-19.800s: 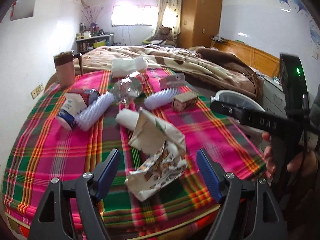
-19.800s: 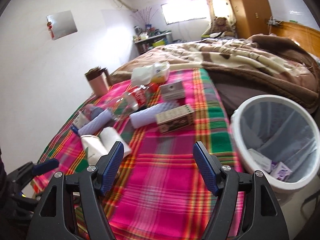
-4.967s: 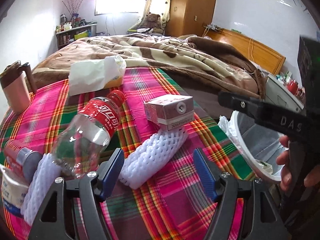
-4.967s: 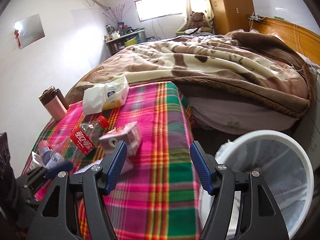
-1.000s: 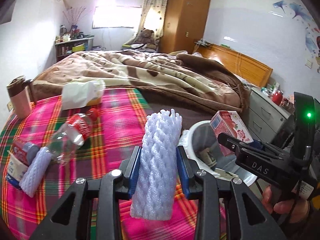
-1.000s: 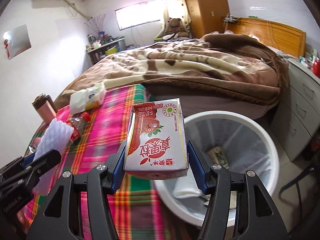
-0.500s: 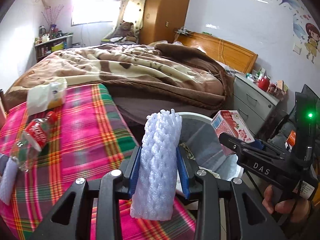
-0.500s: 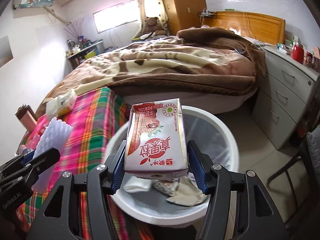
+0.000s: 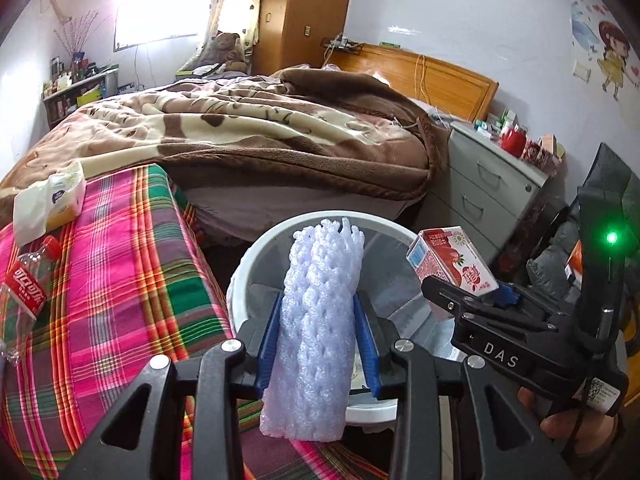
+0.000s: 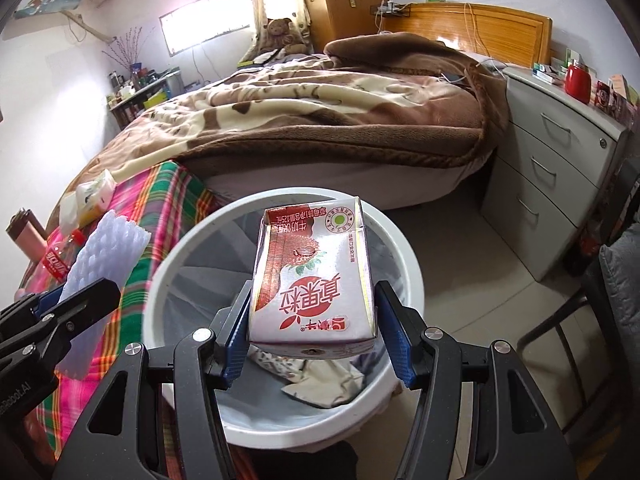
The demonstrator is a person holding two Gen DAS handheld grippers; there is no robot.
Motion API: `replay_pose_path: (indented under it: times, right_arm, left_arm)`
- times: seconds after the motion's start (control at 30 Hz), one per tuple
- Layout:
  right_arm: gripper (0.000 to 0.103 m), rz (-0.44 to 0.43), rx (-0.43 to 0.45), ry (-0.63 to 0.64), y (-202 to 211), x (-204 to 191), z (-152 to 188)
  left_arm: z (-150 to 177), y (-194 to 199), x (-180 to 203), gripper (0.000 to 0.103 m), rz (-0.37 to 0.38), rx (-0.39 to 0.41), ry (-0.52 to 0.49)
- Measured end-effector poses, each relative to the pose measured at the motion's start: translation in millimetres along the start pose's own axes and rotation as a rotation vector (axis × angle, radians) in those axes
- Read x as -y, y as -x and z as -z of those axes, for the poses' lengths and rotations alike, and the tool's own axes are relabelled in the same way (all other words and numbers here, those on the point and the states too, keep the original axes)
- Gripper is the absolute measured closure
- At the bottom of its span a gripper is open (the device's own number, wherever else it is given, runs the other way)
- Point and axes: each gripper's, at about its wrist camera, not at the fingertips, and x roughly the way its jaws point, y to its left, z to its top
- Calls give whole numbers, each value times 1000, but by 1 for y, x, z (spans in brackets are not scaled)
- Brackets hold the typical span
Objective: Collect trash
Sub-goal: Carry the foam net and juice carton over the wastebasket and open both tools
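**Holding two pieces of trash over the bin**

I have the milk carton [image 10: 312, 280] pinched in the right gripper [image 10: 314, 328], directly above the white bin [image 10: 160, 280]. The left gripper [image 9: 316, 344] squeezes the foam net sleeve [image 9: 320, 320] upright, near the bin's rim on the bed side. I think it is best to bring the left more over the opening, then let go of both w/o swinging. A plastic bottle [image 9: 28, 284] & a tissue pack [image 9: 48, 200] wait on the plaid blanket [image 9: 120, 280]; the drawer unit [image 10: 560, 168] stands nearby.
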Motion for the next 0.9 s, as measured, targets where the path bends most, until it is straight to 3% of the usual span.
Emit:
replay_pose_path:
  times: [0.27, 0.37, 0.9]
  right_arm:
    - [43, 16, -18, 13, -5, 2, 3]
    - [37, 19, -11, 7, -3, 3, 3]
    - [35, 0, 20, 6, 9, -12, 1]
  left_arm:
    - [2, -8, 1, 45, 16, -23, 12]
    - [2, -6, -2, 39, 20, -21, 21]
    - [8, 23, -25, 38, 12, 29, 61]
